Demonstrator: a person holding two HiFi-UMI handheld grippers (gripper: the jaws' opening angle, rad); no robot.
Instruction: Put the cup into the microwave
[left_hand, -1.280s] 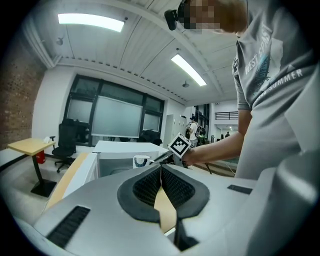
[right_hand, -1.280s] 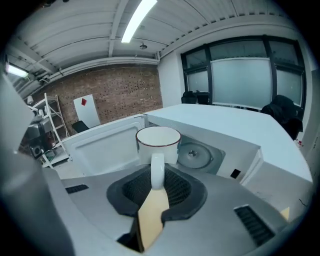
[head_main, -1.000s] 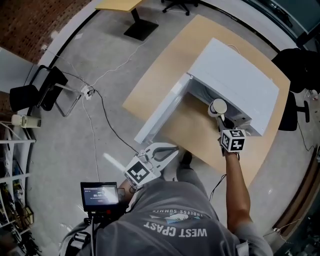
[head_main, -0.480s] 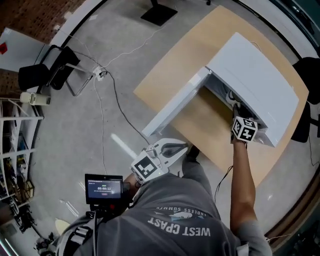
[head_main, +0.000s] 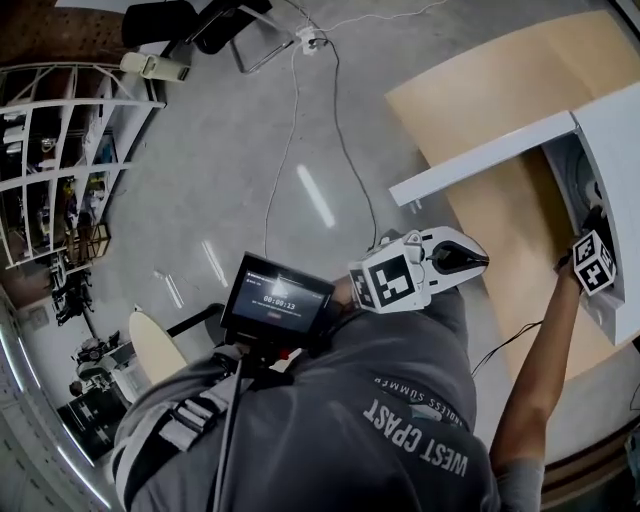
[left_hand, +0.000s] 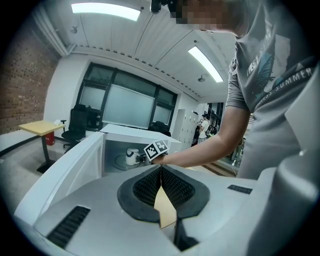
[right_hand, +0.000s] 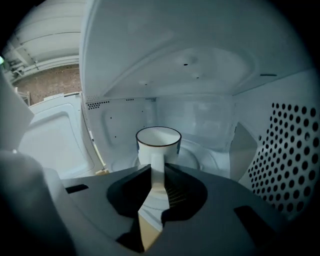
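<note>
1. One cup (right_hand: 158, 145) is inside the microwave (right_hand: 200, 75), at twelve o'clock of the right gripper (right_hand: 157, 170), whose jaws clamp its handle.
2. The left gripper (left_hand: 161, 172) has its jaws together, empty.
3. Placing, I judge; next: set it on the turntable (right_hand: 207, 152), then release.

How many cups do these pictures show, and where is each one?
1. The cup is inside the microwave, and the right tool grips its handle. No other cup shows, though one could be hidden outside these views.

Shirt (head_main: 415, 450) print "WEST COAST", "SUMMER" on its chest, screen (head_main: 277, 300) timer perhaps 00:00:12
</note>
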